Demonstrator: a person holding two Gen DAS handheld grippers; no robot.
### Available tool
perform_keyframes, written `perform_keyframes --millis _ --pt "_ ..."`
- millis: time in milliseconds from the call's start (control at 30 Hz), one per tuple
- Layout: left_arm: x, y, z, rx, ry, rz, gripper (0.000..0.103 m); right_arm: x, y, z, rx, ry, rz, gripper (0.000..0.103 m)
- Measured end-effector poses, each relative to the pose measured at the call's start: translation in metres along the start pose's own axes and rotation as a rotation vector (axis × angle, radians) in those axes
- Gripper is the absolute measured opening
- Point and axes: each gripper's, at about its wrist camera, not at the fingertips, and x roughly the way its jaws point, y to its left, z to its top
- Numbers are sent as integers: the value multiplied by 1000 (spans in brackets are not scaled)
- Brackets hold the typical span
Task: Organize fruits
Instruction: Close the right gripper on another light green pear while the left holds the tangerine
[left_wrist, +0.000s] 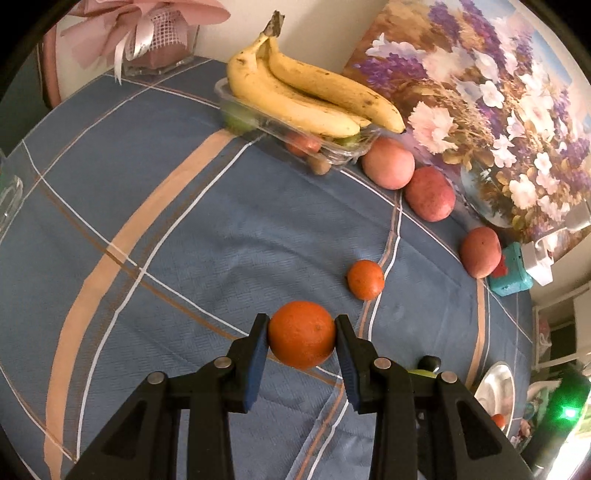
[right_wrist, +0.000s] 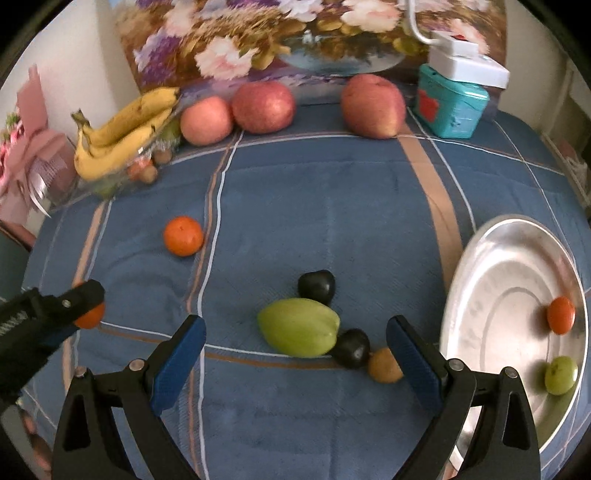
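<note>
- Orange skin fills the gap of the left gripper (left_wrist: 301, 334): its blue fingers (left_wrist: 256, 354) press both sides of a mandarin (left_wrist: 301, 334), which hangs above the blue checked cloth of the desk (left_wrist: 177, 236).
- The right gripper (right_wrist: 295, 332) holds nothing; its fingers (right_wrist: 181, 354) stand wide over a green fruit (right_wrist: 298, 326) near the front edge of the desk, with two dark plums (right_wrist: 316, 287) touching or just beside it and a small brown fruit (right_wrist: 384, 365) next to them.
- A metal plate (right_wrist: 491, 295) at the right edge already carries a small orange fruit (right_wrist: 560, 314) and a small green one (right_wrist: 560, 374), so sorting appears under way.
- A second mandarin (right_wrist: 183, 236) lies loose mid-desk. Three red apples (right_wrist: 263, 107) line the back edge, and bananas (right_wrist: 122, 136) rest on a clear tray (left_wrist: 332, 147) at the back left corner.
- The step in hand looks like carrying the held mandarin; which container it belongs in cannot be told for certain, though the plate seems likely.
- Next, the left hand would need to clear the loose fruit, and the right to lower and close on one piece without nudging the plums.
</note>
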Motion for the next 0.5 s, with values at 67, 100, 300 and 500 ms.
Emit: perform_keyframes --millis 67,100,300,500 --pt "2 -1 0 1 7 -5 38 8 1 0 -11 15 -15 96" --pt "3 -3 0 3 9 -8 38 11 2 0 -19 21 -27 93" --pt "6 -9 -1 23 20 -19 38 13 -1 -1 -19 8 -45 57" --pt "5 -14 -1 31 21 -24 38 9 0 -2 -23 10 -32 53"
